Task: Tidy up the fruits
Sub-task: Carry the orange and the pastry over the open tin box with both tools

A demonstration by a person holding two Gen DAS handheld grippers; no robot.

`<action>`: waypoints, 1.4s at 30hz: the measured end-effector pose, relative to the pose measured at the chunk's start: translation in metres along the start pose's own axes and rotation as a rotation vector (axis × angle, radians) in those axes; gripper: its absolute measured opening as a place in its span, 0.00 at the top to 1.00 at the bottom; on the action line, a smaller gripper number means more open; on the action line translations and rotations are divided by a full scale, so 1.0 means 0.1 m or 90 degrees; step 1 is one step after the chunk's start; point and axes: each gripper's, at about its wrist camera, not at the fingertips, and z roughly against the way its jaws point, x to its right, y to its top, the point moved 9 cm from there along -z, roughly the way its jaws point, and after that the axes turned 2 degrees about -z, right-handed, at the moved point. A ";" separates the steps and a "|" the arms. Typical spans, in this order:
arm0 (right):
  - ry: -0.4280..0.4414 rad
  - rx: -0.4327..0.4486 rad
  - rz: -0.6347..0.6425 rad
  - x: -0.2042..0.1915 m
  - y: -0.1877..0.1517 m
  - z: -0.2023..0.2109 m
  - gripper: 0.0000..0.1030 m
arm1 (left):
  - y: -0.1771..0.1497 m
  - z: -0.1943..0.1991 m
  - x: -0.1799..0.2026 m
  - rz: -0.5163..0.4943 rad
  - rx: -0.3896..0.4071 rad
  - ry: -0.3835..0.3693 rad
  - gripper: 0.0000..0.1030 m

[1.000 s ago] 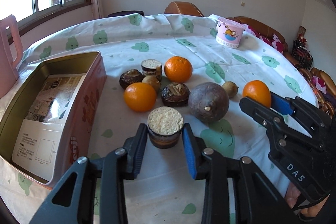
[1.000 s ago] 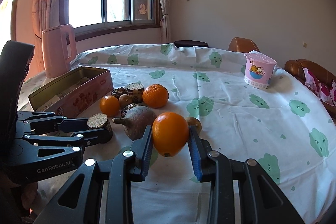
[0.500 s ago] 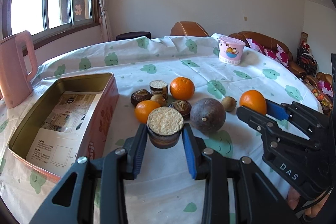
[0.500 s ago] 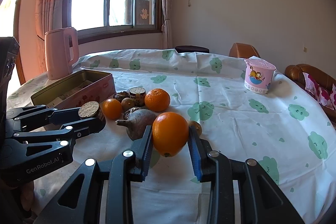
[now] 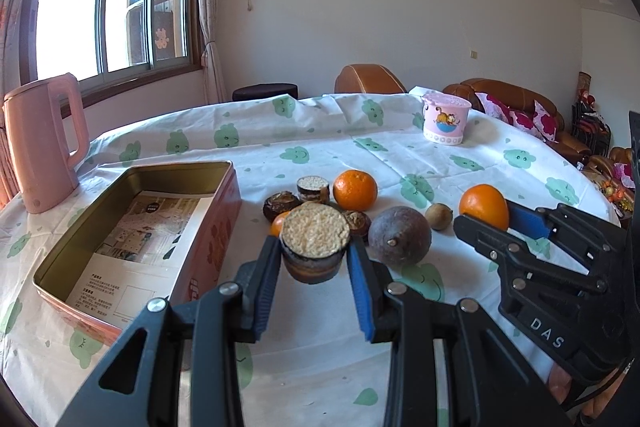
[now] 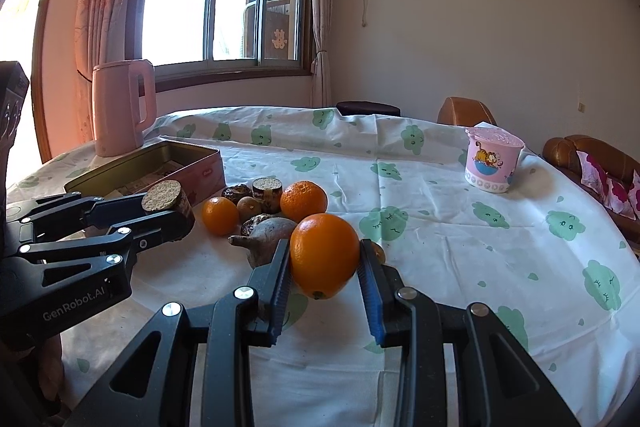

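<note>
An open gold-lined tin box (image 5: 136,223) sits on the counter (image 5: 320,155) to the left of the left tongs (image 5: 314,259), holding only a printed paper sheet (image 5: 132,251) flat on its bottom. Its print is too small to read, and the red lettering on the box's pink side is only partly visible. Far ahead of the right tongs (image 6: 324,259) stands a lidded pink cup (image 6: 493,163) with a cartoon cat on it. The right tongs' body reads "DAS"; the left tongs' body reads "GenRobot.AI". The left tongs grip a round brown cake with a crumbly pale top (image 5: 314,243), lifted clear of the cloth. The right tongs grip an orange (image 6: 324,254), also raised. Between and beyond both tongs, on the counter, lie two more oranges (image 5: 355,190), similar cakes (image 5: 313,188), a dark purple round fruit (image 5: 400,235) and a small brown fruit (image 5: 438,215). A pink kettle (image 5: 44,139) stands far left.
</note>
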 end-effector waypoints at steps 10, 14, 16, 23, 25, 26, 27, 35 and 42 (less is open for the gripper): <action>-0.001 0.021 0.005 -0.01 0.02 0.05 0.67 | 0.04 0.08 -0.01 -0.004 0.031 0.015 0.65; -0.001 0.028 0.006 -0.01 0.03 0.07 0.67 | 0.05 0.12 -0.01 -0.004 0.045 0.022 0.65; 0.000 0.032 0.006 -0.01 0.03 0.07 0.67 | 0.06 0.14 -0.01 -0.003 0.051 0.024 0.65; -0.001 0.046 0.009 -0.01 0.05 0.10 0.67 | 0.08 0.20 -0.03 -0.004 0.074 0.029 0.65; -0.002 0.049 0.009 -0.01 0.05 0.11 0.67 | 0.09 0.22 -0.03 -0.005 0.080 0.032 0.65; -0.001 0.051 0.009 -0.01 0.05 0.12 0.67 | 0.09 0.22 -0.03 -0.006 0.082 0.033 0.65; 0.000 0.054 0.010 -0.02 0.05 0.13 0.67 | 0.09 0.23 -0.03 -0.007 0.084 0.034 0.65; 0.000 0.070 0.014 -0.03 0.07 0.16 0.67 | 0.13 0.30 -0.06 -0.001 0.108 0.046 0.65; 0.003 0.087 0.020 -0.04 0.08 0.20 0.67 | 0.17 0.35 -0.10 -0.005 0.129 0.066 0.65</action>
